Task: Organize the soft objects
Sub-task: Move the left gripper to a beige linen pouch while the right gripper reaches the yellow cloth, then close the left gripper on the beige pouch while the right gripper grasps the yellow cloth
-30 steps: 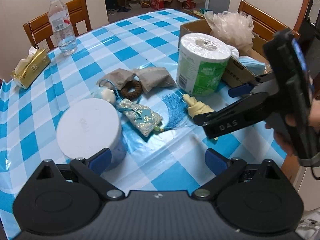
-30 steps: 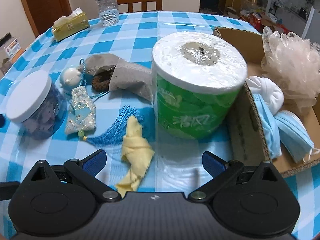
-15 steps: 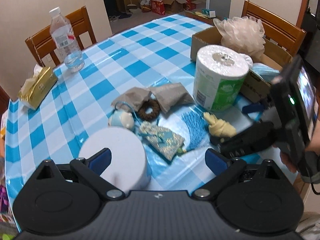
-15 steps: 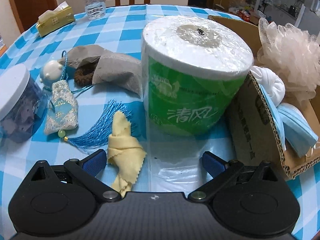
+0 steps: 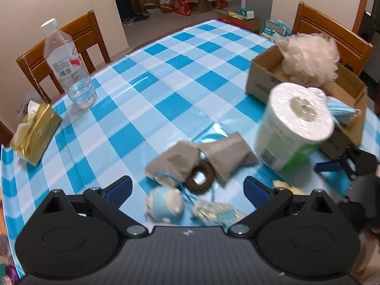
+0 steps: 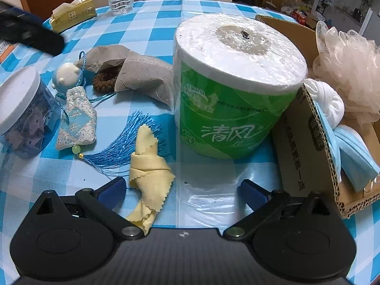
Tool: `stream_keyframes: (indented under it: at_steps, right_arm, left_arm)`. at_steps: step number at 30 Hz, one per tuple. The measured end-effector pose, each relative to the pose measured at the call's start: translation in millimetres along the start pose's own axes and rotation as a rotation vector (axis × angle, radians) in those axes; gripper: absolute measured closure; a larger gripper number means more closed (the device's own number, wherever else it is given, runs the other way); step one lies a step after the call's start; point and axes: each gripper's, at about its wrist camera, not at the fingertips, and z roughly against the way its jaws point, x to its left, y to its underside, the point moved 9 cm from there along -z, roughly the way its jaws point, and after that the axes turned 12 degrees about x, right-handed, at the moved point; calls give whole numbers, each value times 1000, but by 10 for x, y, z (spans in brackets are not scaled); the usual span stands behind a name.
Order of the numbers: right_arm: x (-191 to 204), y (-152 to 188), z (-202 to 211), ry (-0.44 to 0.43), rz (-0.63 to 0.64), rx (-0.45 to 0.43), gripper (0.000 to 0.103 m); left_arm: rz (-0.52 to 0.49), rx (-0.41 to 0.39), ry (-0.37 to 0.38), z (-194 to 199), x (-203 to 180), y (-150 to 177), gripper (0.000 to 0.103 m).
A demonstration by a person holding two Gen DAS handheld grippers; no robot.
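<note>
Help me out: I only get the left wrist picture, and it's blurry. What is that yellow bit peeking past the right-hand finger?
Observer: A knotted yellow cloth, lying on the tablecloth with its top end over the strands of a blue tassel.
Operator: Is the other gripper grabbing it?
Observer: No. The right gripper is open and empty; the cloth lies just beside its left finger.
Operator: Anything else out of my picture?
Observer: Yes, a clear jar with a white lid stands at the far left, next to the embroidered pouch.
</note>
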Motion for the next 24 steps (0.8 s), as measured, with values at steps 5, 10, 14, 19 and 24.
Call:
stream_keyframes:
  at_steps: [5,10,14,19,24]
  right_arm:
    - [7,-12,-11,0,0,3,0]
    - [7,-8,-10,0,0,4,0]
    - [8,-11,-9,0,3,4,0]
    - [10,-14,-8,-1,7,-2,0]
    - [4,1,1,-2,6,-11,0]
  left_arm:
    - [-8,4,-10,-197,116,-224,4]
    - [-27,12,-49,-418,176,-396,6]
    - [-34,53,-52,-662,225,-462,13]
    - [-15,108,-34,-919,295,-428,16]
    - [1,127,-3,-1037,318,-410,21]
